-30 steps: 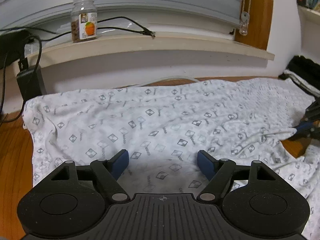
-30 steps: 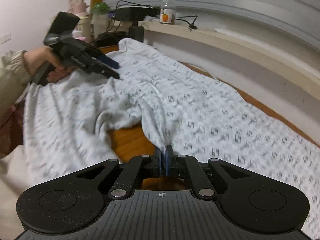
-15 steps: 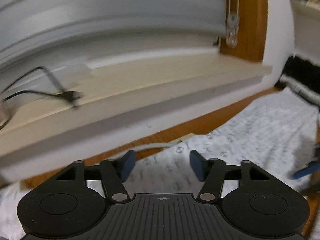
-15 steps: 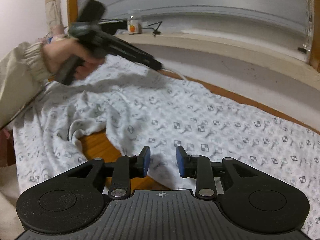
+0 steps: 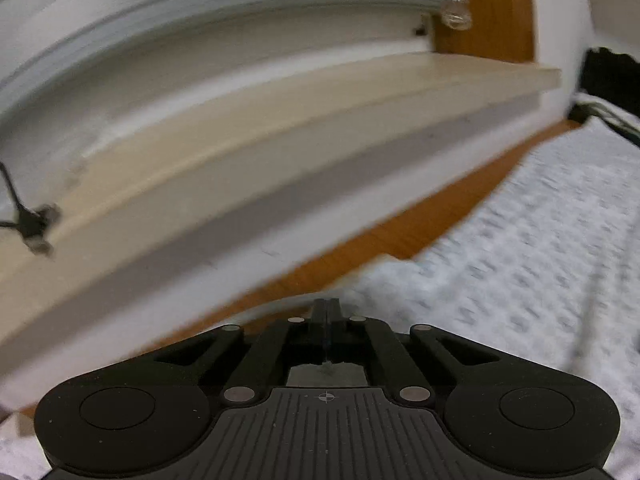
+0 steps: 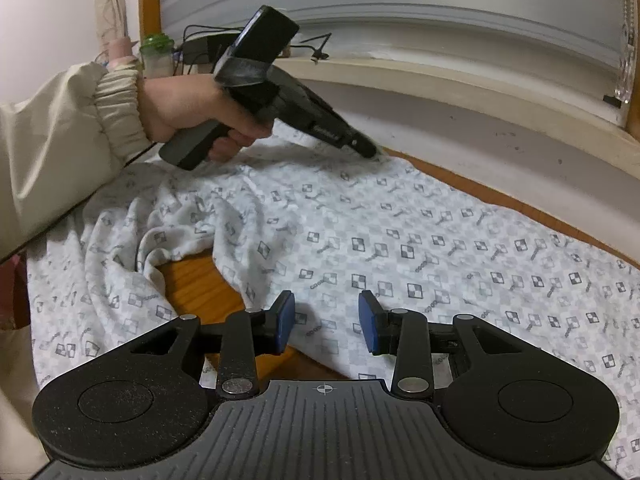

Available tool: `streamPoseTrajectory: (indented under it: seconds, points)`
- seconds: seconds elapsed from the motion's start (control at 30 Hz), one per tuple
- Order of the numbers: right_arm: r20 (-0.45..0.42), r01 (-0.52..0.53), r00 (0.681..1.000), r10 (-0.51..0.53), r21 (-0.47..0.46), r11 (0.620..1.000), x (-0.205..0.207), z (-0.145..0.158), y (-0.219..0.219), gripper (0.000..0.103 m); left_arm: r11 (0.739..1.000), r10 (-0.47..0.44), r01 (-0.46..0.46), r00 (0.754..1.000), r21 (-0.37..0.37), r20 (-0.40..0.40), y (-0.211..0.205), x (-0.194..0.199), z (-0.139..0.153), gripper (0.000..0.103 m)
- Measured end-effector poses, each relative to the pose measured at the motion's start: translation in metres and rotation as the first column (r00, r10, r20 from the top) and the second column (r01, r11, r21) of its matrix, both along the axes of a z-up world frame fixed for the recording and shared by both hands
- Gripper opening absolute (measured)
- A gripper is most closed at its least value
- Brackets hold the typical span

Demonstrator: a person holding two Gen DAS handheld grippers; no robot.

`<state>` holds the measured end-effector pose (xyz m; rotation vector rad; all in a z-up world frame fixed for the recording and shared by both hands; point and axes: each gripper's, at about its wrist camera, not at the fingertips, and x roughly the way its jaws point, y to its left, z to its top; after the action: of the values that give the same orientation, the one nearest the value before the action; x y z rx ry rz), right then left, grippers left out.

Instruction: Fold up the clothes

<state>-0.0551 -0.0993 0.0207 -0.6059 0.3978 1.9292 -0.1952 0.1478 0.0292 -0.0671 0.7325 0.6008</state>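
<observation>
White garment point(image 6: 400, 232) with grey checker print; orange-brown wooden table point(image 6: 200, 280); beige sleeve point(image 6: 52, 136).

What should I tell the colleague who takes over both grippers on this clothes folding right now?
Left gripper: shut at the far edge of the patterned garment, near the window ledge; it seems to pinch the cloth there.
Right gripper: jaws opening above the near edge, nothing held.
Garment: spread on the wooden table, one part bunched at the left, bare wood showing through a gap.
Done: far edge apparently gripped.
Left: grip the near edge, make the folds.
</observation>
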Motion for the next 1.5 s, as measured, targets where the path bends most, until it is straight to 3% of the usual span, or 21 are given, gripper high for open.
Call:
streamPoseTrajectory:
  seconds: [0.07, 0.13, 0.23, 0.3, 0.37, 0.4, 0.5, 0.57, 0.63, 0.83, 0.9, 1.03, 1.23, 1.43, 1.5]
  points:
    - [0.003, 0.011, 1.000, -0.011, 0.008, 1.000, 0.000, 0.001, -0.001, 0.042, 1.000, -0.010, 0.010, 1.000, 0.007, 0.004, -0.009, -0.001, 0.003, 0.004]
    - [-0.005, 0.030, 1.000, -0.029, 0.018, 0.999, 0.003, 0.002, -0.001, 0.044, 1.000, -0.020, 0.020, 0.999, 0.002, 0.029, -0.017, -0.005, 0.009, 0.012]
    - [-0.085, 0.094, 0.993, -0.086, 0.094, 0.991, 0.020, 0.009, -0.013, 0.044, 0.999, -0.051, 0.050, 0.996, 0.012, 0.067, -0.033, -0.010, 0.019, 0.022]
    - [-0.088, 0.155, 0.986, -0.144, 0.142, 0.978, 0.038, 0.016, -0.029, 0.041, 0.997, -0.073, 0.072, 0.994, 0.016, 0.083, -0.044, -0.013, 0.025, 0.025]
    - [-0.065, 0.232, 0.972, -0.225, 0.154, 0.960, 0.063, 0.022, -0.048, 0.023, 0.993, -0.118, 0.116, 0.989, 0.017, 0.093, -0.061, -0.012, 0.031, 0.031]
    - [-0.061, 0.275, 0.961, -0.268, 0.147, 0.950, 0.080, 0.025, -0.060, 0.022, 0.990, -0.140, 0.139, 0.985, 0.019, 0.097, -0.070, -0.012, 0.034, 0.041]
    - [-0.045, 0.418, 0.908, -0.416, 0.129, 0.899, 0.136, 0.031, -0.101, 0.023, 0.977, -0.211, 0.211, 0.972, 0.005, 0.099, -0.104, -0.009, 0.040, 0.044]
    - [-0.039, 0.526, 0.850, -0.525, 0.094, 0.845, 0.175, 0.029, -0.129, 0.024, 0.966, -0.254, 0.257, 0.962, -0.018, 0.096, -0.125, -0.008, 0.040, 0.045]
    - [-0.013, 0.608, 0.794, -0.608, 0.069, 0.791, 0.205, 0.023, -0.153, 0.025, 0.957, -0.284, 0.287, 0.954, -0.026, 0.095, -0.146, -0.009, 0.036, 0.054]
    - [-0.007, 0.738, 0.675, -0.738, 0.014, 0.675, 0.259, -0.001, -0.191, 0.044, 0.937, -0.342, 0.347, 0.935, -0.040, 0.088, -0.193, -0.018, 0.021, 0.060]
    - [-0.052, 0.754, 0.655, -0.754, -0.009, 0.656, 0.270, -0.006, -0.196, 0.045, 0.940, -0.333, 0.338, 0.938, -0.042, 0.091, -0.200, -0.027, 0.019, 0.063]
    - [-0.125, 0.739, 0.665, -0.737, -0.038, 0.673, 0.276, -0.010, -0.193, 0.055, 0.951, -0.303, 0.308, 0.948, -0.036, 0.103, -0.208, -0.058, 0.022, 0.070]
    - [-0.147, 0.740, 0.661, -0.736, -0.040, 0.672, 0.278, -0.013, -0.184, 0.053, 0.976, -0.209, 0.213, 0.973, -0.039, 0.094, -0.207, -0.126, 0.025, 0.072]
    - [-0.182, 0.724, 0.671, -0.719, -0.051, 0.688, 0.281, -0.015, -0.190, 0.009, 0.981, -0.163, 0.172, 0.982, -0.087, 0.099, -0.206, -0.173, 0.008, 0.072]
    - [-0.171, 0.729, 0.670, -0.723, -0.033, 0.684, 0.279, -0.013, -0.193, 0.002, 0.981, -0.167, 0.176, 0.980, -0.080, 0.105, -0.207, -0.175, 0.006, 0.072]
